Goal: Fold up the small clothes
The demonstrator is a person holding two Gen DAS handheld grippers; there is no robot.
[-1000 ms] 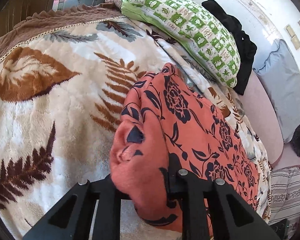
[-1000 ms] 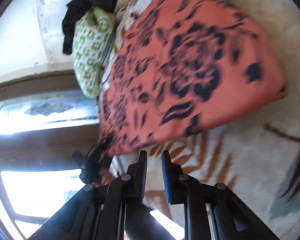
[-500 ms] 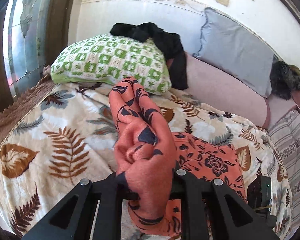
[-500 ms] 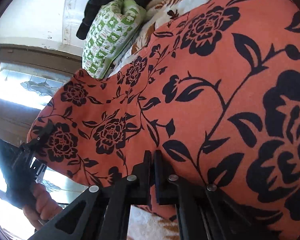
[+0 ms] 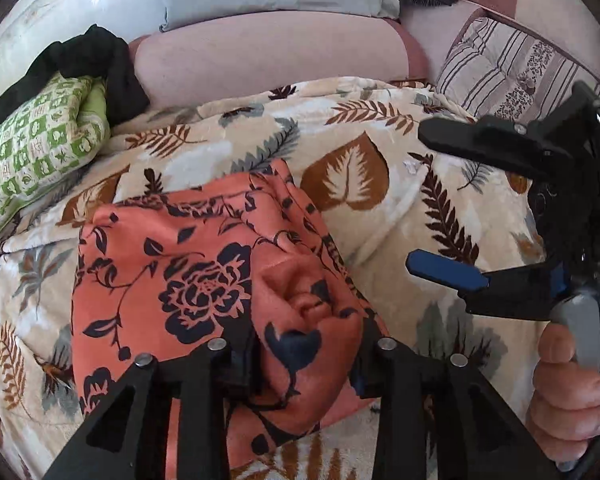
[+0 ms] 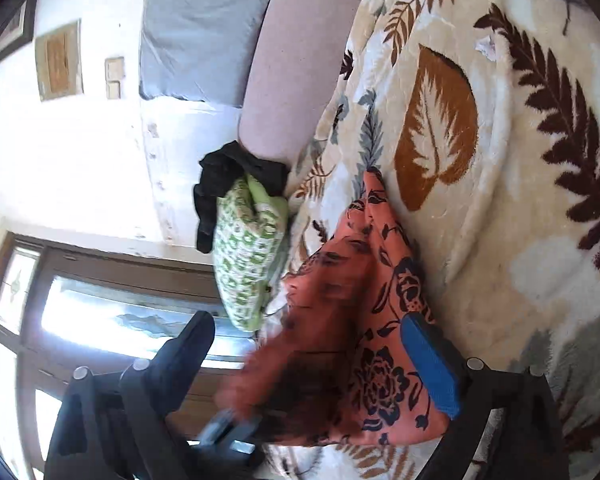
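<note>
Since half a second ago the right gripper [image 5: 440, 204] is letting go: its jaws, then pressed together at the cloth's edge, are now spread wide, one black finger near the upper right of the left wrist view and the blue-padded finger [image 5: 446, 270] below it, both clear of the fabric. The orange floral garment [image 5: 204, 276] is coming down from its raised, hanging bunch and is now lying doubled over on the leaf-print blanket [image 5: 380, 120], filling the lower centre of that frame. That suggests one fold is laid and only the left side is holding it. The left gripper [image 5: 304, 354] is clamping a thick wad of the cloth between its fingers at the bottom edge, pointing forward over the bed toward the pink cushion [image 5: 268, 52]. In the right wrist view the garment [image 6: 384, 344] is sitting between the open fingers at lower centre, partly motion-blurred, with the green patterned pillow [image 6: 248, 256] to its upper left. The right hand [image 5: 568, 396] is gripping its handle at the lower right.
</note>
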